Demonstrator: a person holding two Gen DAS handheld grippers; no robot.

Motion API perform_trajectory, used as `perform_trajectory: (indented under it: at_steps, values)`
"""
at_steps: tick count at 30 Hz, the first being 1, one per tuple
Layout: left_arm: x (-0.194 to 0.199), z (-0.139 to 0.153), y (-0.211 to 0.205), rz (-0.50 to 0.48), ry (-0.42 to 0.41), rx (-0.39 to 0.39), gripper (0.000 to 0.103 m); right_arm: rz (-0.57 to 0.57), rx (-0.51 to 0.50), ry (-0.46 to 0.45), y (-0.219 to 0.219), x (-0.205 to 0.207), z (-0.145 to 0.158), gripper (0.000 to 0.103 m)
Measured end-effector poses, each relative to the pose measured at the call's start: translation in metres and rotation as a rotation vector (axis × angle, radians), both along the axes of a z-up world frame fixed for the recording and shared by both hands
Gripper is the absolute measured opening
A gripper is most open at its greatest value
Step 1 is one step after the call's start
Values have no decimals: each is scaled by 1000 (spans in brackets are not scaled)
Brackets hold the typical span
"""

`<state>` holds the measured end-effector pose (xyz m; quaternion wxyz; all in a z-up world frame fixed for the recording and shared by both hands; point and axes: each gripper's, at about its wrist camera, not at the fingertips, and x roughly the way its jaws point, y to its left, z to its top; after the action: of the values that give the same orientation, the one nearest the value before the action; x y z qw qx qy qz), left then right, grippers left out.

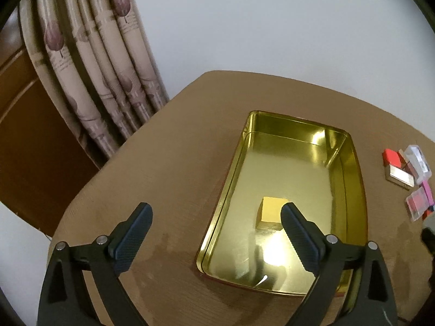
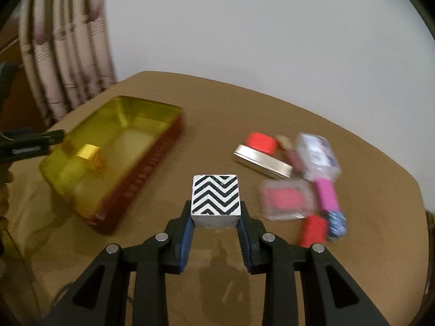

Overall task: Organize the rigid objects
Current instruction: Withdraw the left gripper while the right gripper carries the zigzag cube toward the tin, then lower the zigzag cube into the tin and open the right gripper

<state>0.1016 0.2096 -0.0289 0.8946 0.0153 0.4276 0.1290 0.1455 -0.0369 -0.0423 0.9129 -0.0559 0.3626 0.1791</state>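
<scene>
An open rectangular tin (image 1: pixel 350 168), gold inside and dark red outside, lies flat at the centre of the left wrist frame. A small gold cube (image 1: pixel 272 213) rests on its floor toward the near end. A white cube with black zigzag stripes (image 2: pixel 216 199) sits at the centre of the right wrist frame, clamped between the right tongs (image 2: pixel 216 226). Small boxes (image 2: pixel 285 199), red, pink and clear, lie clustered at that frame's right.

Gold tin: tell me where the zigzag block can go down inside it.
Inside the gold tin, the far half is bare, from the gold cube to the back wall. Only that cube sits near the front. The table right of the tin is crowded with small boxes.
</scene>
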Motion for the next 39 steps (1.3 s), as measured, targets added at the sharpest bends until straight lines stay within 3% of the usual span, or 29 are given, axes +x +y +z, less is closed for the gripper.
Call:
perform_trajectory:
  at_steps: [12, 20, 28, 39]
  values:
    - [7, -6, 39, 142, 42, -59, 94, 171, -19, 9, 111, 11, 19, 30]
    - [9, -10, 55, 197, 74, -82, 94, 222, -100, 71, 158, 37, 1, 30]
    - [13, -14, 65, 223, 83, -126, 94, 224, -154, 119, 172, 54, -21, 30]
    - [13, -15, 59, 199, 85, -112, 94, 221, -172, 144, 176, 60, -35, 30]
